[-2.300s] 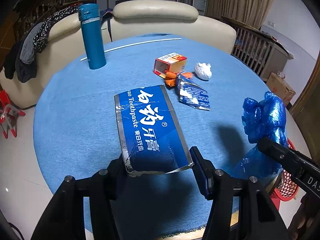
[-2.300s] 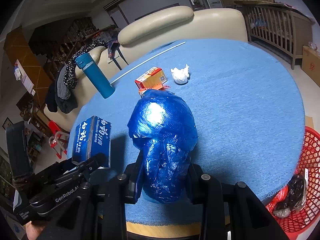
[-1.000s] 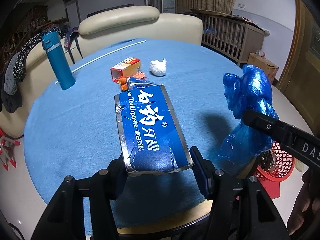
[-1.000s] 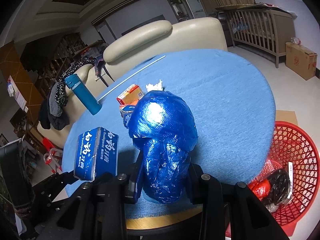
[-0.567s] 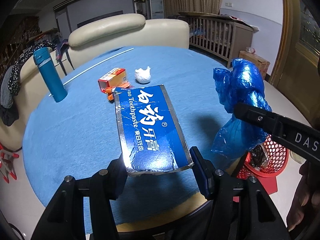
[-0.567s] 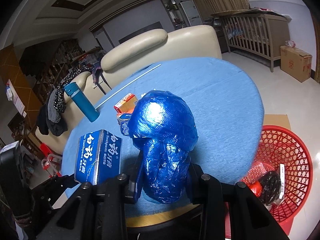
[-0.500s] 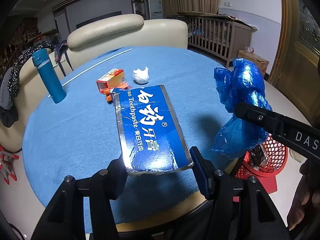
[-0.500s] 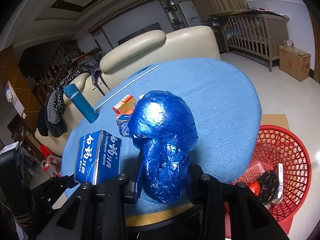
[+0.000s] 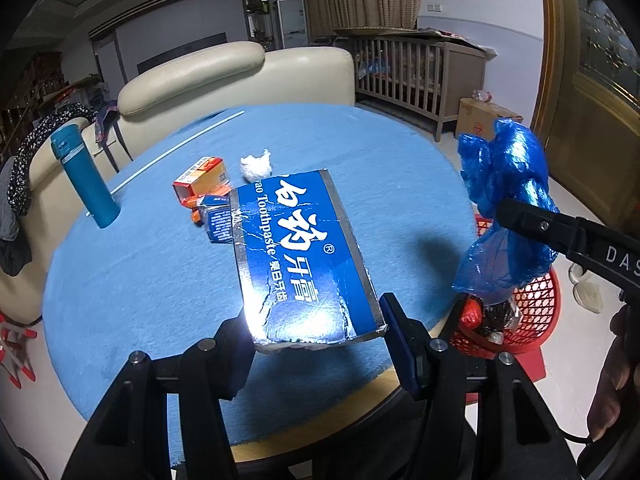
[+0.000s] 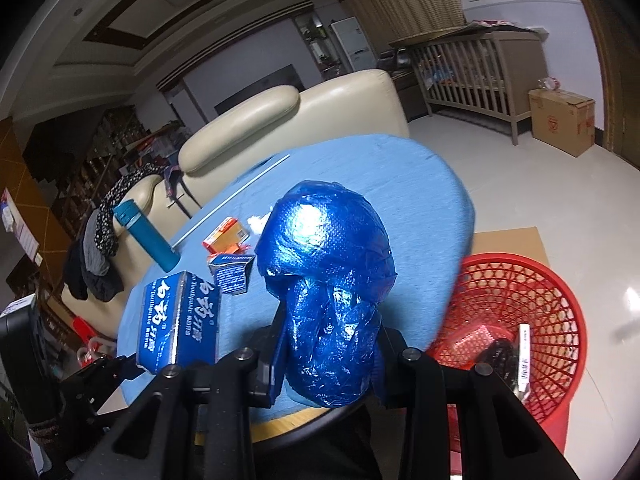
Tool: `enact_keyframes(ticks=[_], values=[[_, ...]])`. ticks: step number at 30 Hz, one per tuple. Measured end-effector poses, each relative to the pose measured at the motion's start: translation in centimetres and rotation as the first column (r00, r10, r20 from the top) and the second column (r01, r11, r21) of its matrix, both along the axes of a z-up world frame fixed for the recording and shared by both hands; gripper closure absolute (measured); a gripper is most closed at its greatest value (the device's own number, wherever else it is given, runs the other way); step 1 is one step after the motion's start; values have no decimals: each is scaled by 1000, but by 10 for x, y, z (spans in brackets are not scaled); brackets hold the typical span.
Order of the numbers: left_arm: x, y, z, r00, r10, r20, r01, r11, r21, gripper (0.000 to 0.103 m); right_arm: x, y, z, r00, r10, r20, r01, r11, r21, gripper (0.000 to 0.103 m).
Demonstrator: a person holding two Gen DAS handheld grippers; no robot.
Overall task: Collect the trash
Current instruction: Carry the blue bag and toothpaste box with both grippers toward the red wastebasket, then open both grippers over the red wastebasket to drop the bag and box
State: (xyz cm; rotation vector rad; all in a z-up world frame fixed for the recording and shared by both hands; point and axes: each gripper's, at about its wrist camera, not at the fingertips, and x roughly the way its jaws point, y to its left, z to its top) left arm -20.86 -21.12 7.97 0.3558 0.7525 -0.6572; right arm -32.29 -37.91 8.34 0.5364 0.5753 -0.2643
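Blue cloth covers the round worktop [image 9: 140, 280], which fills the middle of the left wrist view, with a cream sofa [image 9: 224, 76] behind it at the upper centre and a wooden crib [image 9: 420, 68] at the upper right. At the bottom centre of that view the left gripper [image 9: 316, 340] is seen with its jaws clamped on the near end of a blue toothpaste box [image 9: 300, 252], which is held clear of the cloth and slopes away toward the centre of the frame. At the right edge the right gripper [image 9: 520, 216] is seen from the side, its jaws pressed on a crumpled blue plastic bag [image 9: 504, 200]; part of a hand [image 9: 616, 380] shows at the lower right. In the right wrist view the same bag [image 10: 328, 280] fills the centre, squeezed between the 2 jaws, and the toothpaste box [image 10: 178, 320] is seen at the lower left.

A red mesh basket [image 10: 560, 320] stands on the floor at the lower right of the right wrist view, beside the worktop's edge, with dark and red trash already inside. On the cloth, at the centre left of the left wrist view, an orange carton [image 9: 202, 178], a small blue carton [image 9: 218, 220] and a white crumpled wad [image 9: 256, 166] lie close together. A teal flask [image 9: 84, 182] stands upright at the left, and a thin white rod [image 9: 176, 146] lies near the far rim.
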Motion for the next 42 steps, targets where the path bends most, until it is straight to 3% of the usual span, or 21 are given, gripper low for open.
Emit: enact_keyframes(ticks=[11,42], values=[[-7,-15,5,998,-45,-44,44,999,-29,43,-25,-19,3,999,-52,11,52,999,0,66],[-15,-53,16,989,-145,-28,144,988,-48,43,-72,-78,-3,977,-215,4,215,977,3,66]])
